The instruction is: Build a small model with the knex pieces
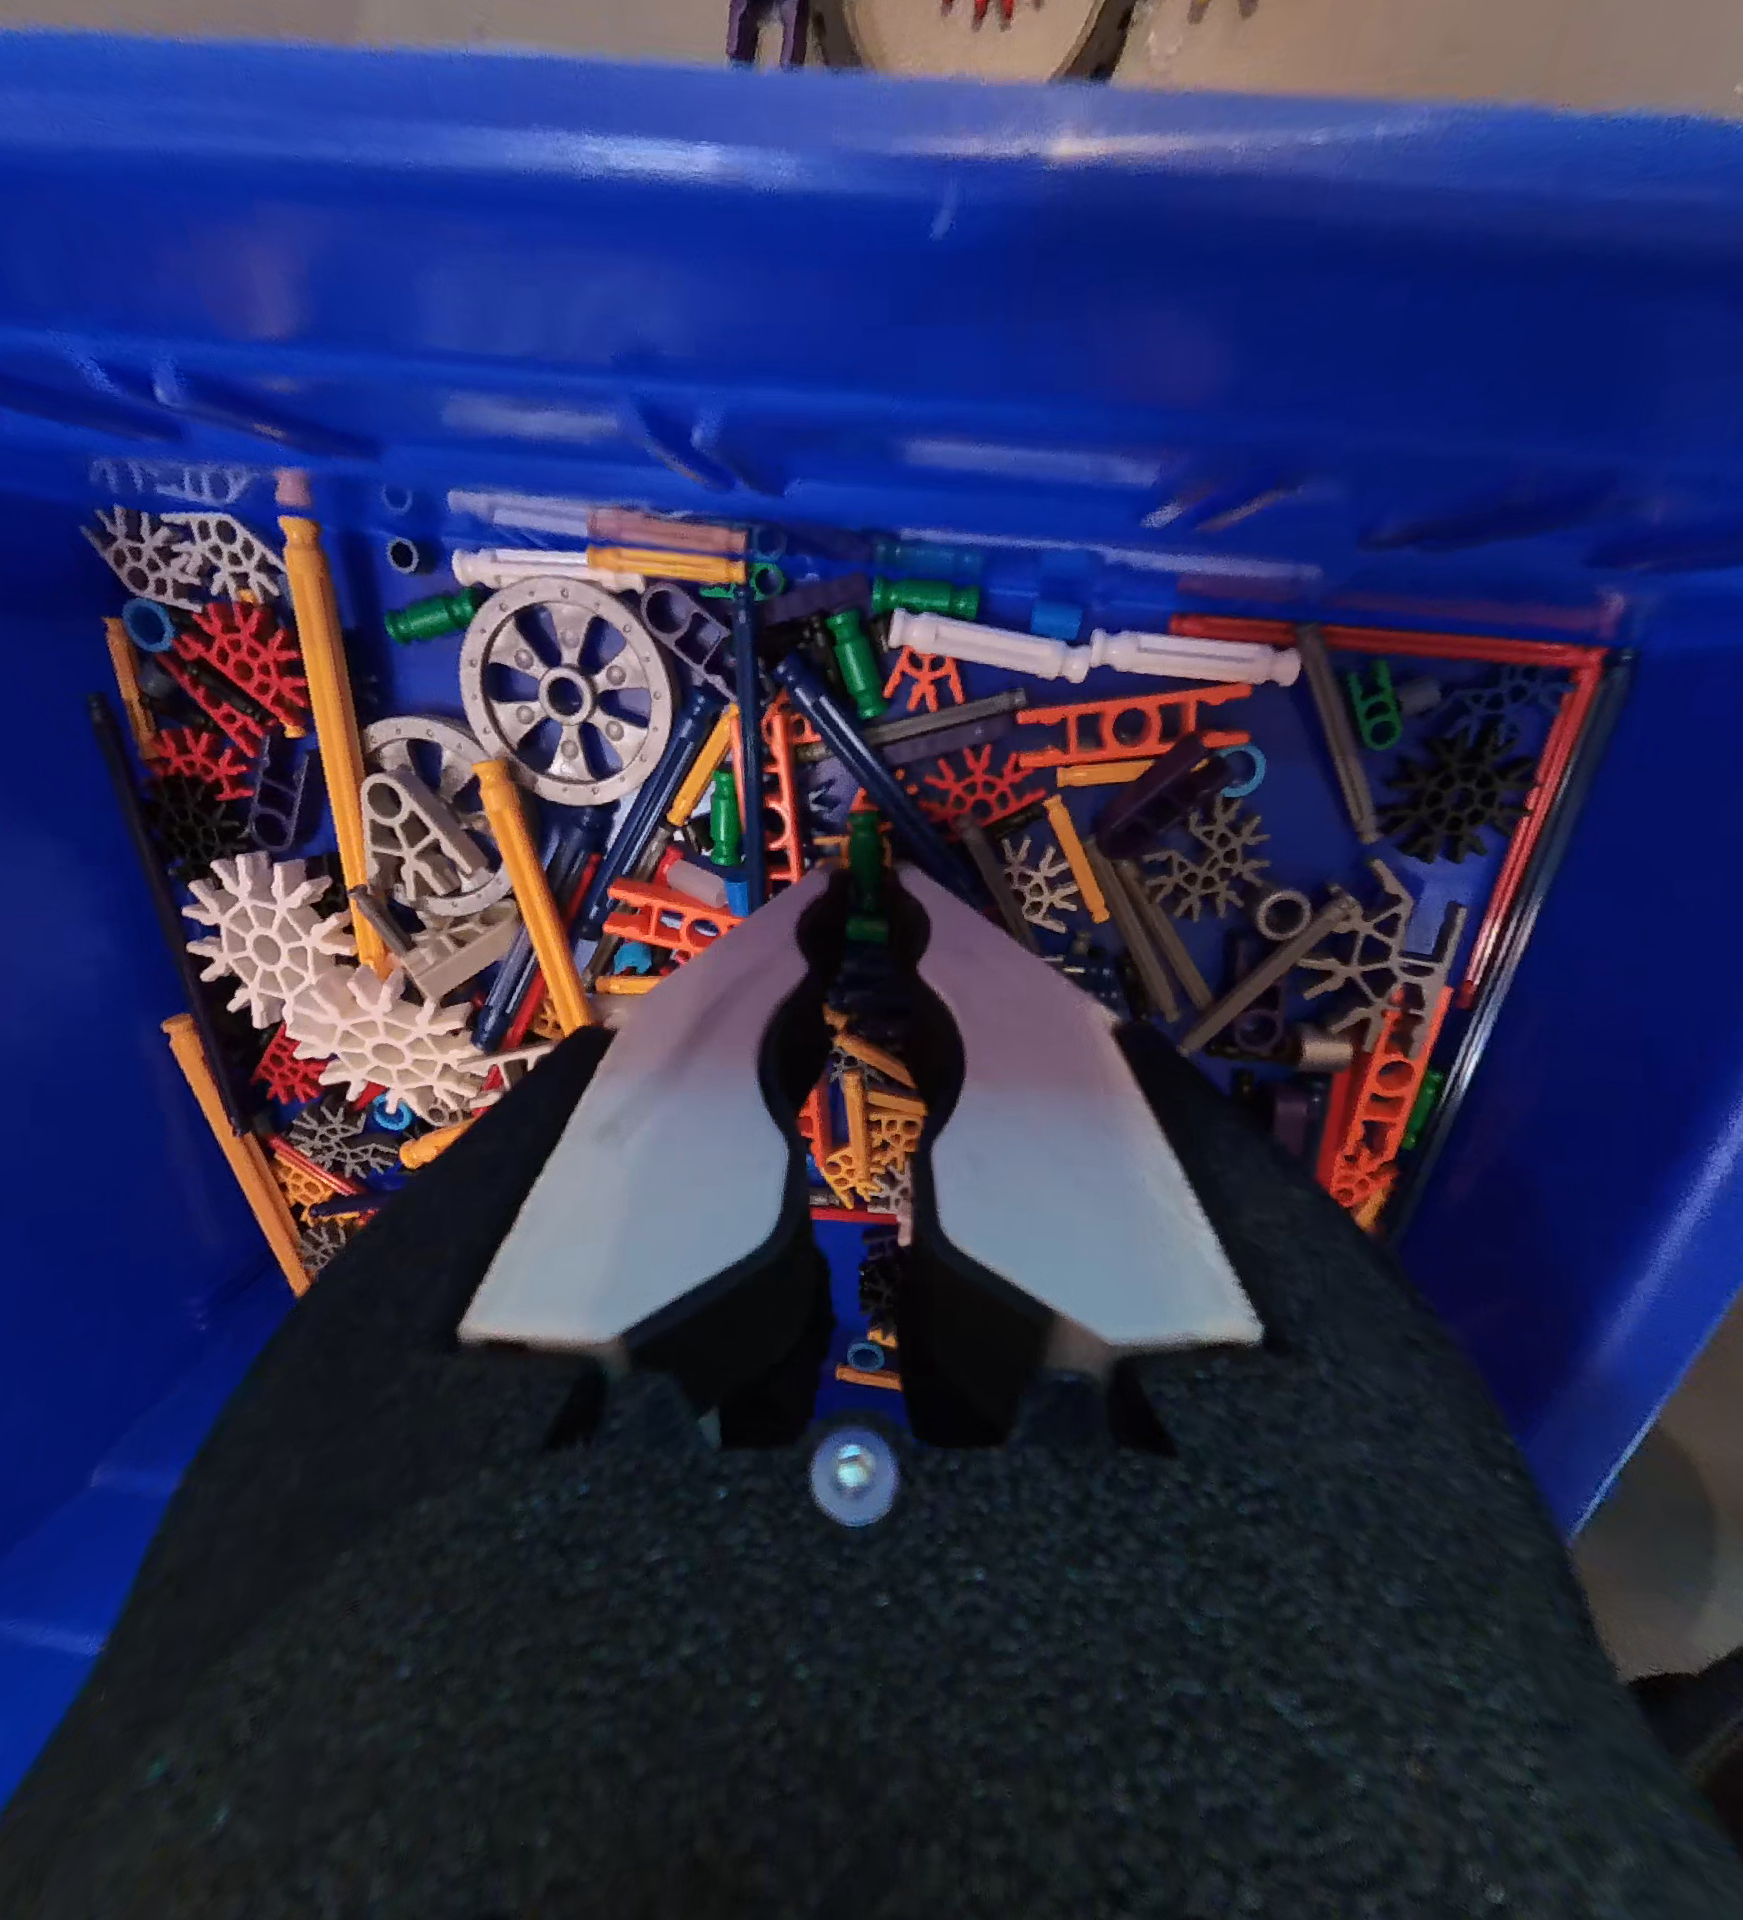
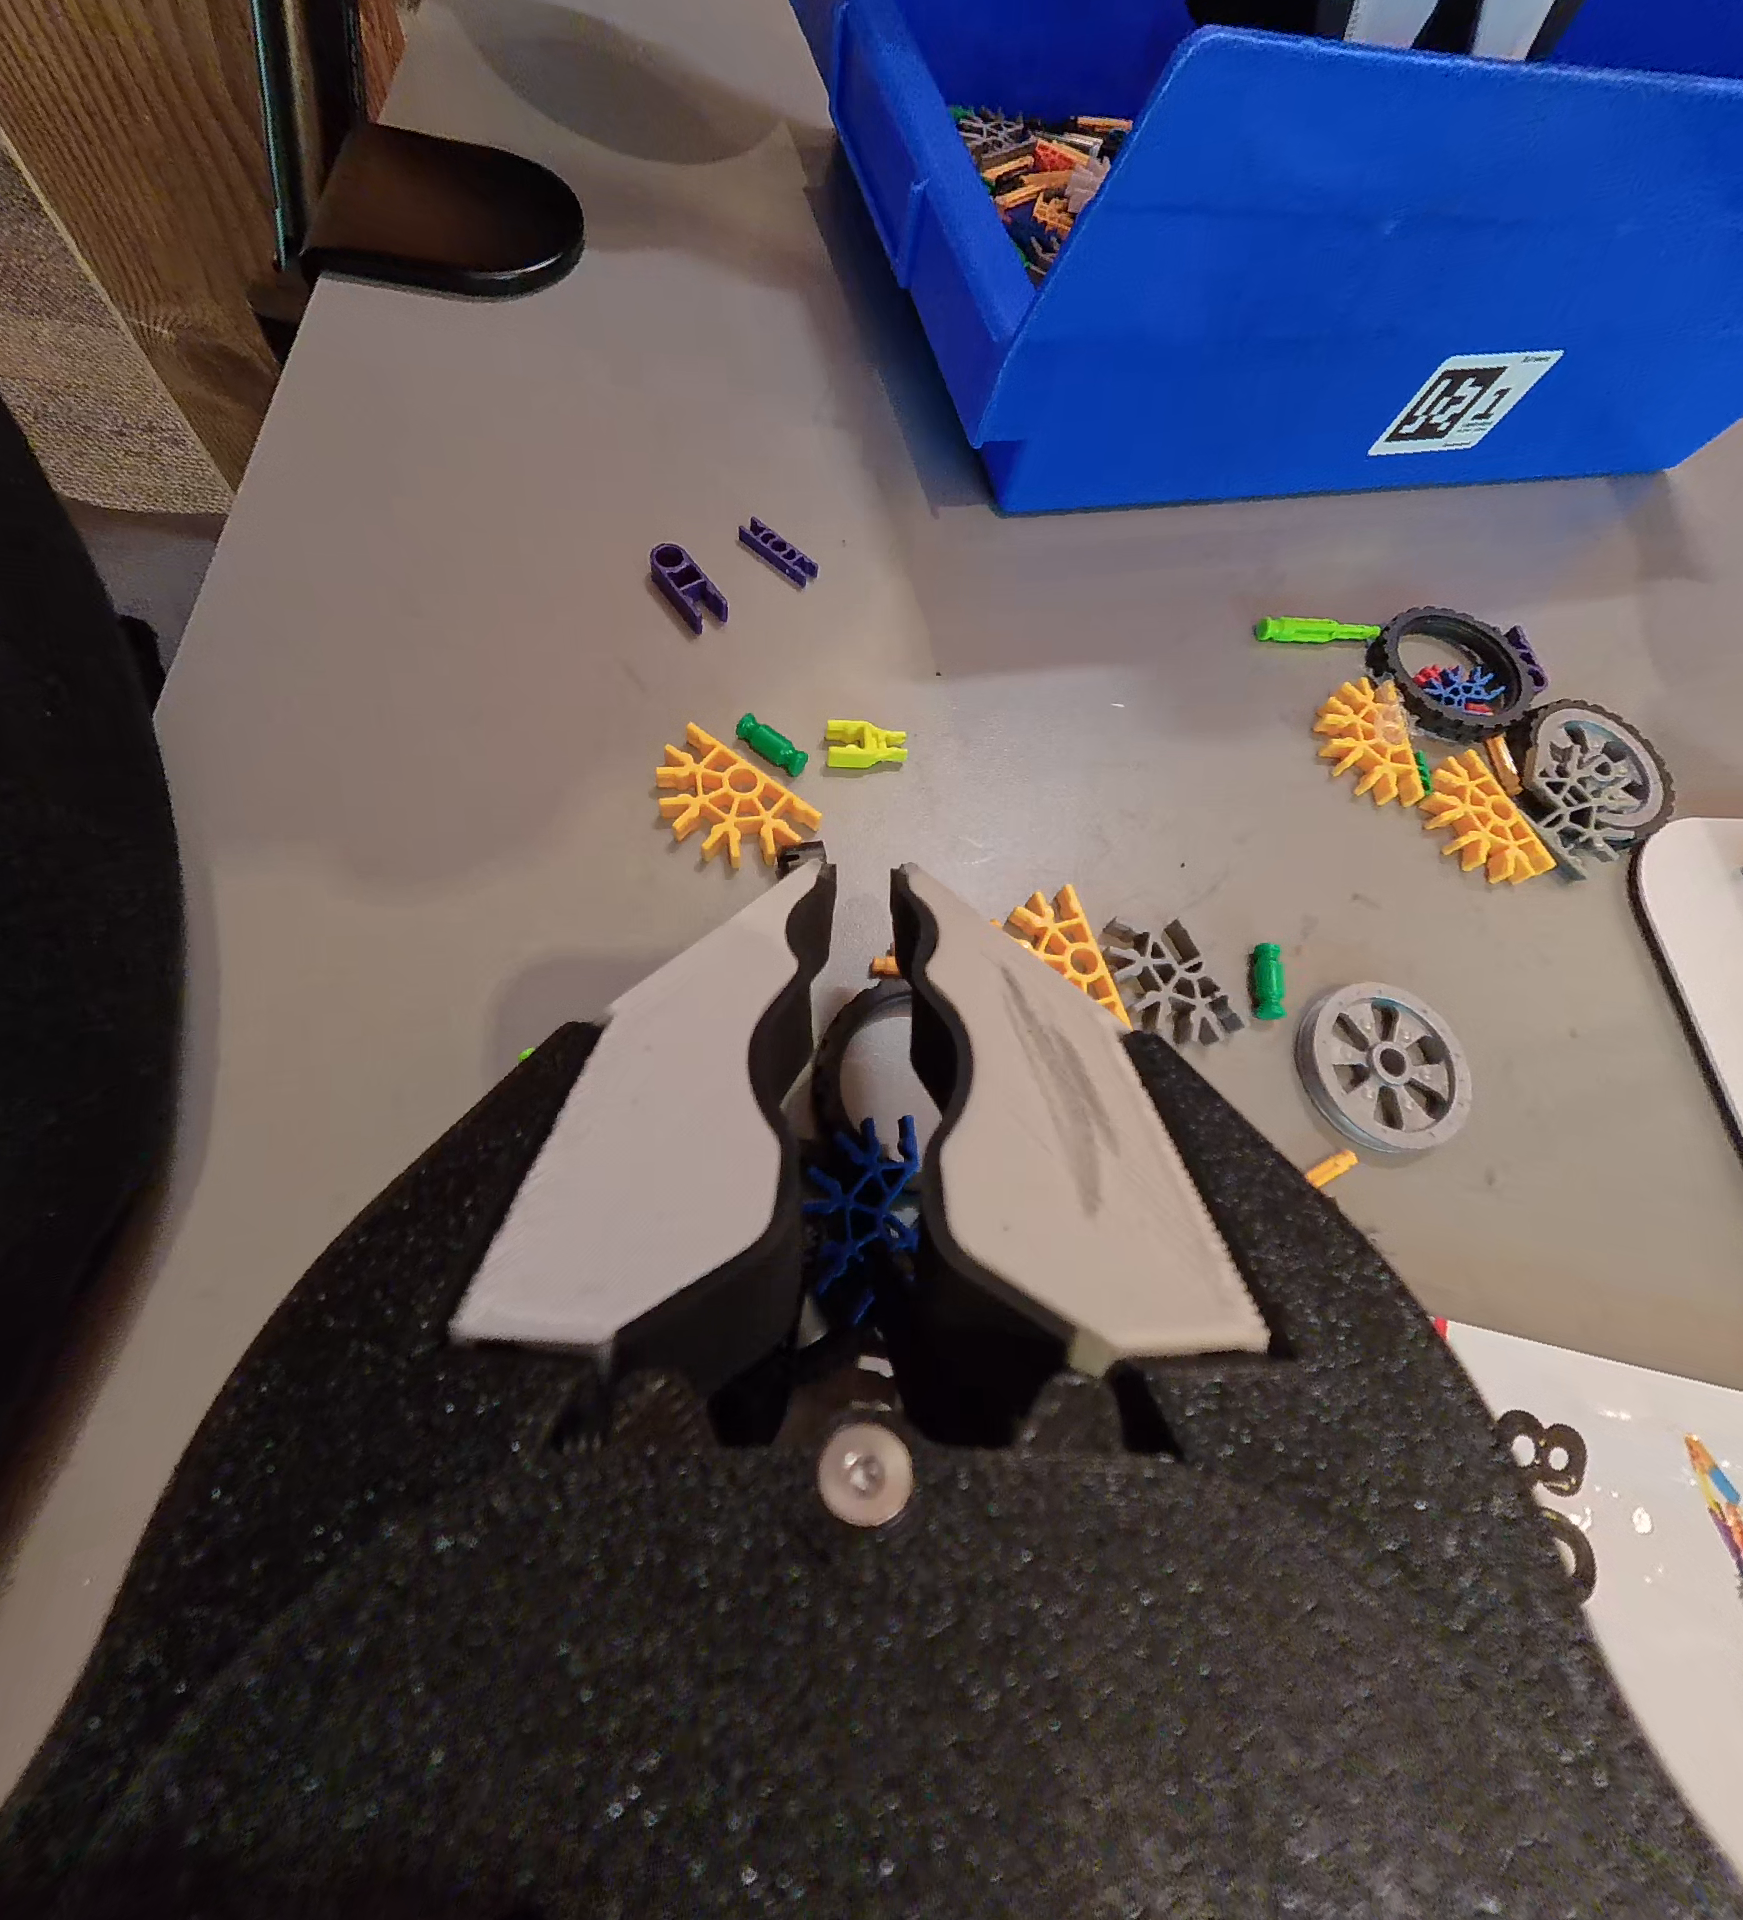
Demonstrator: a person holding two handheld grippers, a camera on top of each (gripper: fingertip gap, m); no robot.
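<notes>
Left claw pinching green rod, bin-only view.

Black ring half hidden behind jaws

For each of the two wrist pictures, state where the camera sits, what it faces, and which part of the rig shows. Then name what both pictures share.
Left wrist view: sits on the left claw, looking down into the blue bin of mixed building pieces; its two fingers close on a small green rod.
Right wrist view: sits on the right claw, looking down at the grey table strewn with loose pieces; its fingers stand slightly apart, holding nothing, by a yellow fan connector.
Shared: the blue bin, at the top right of the right view.
</notes>
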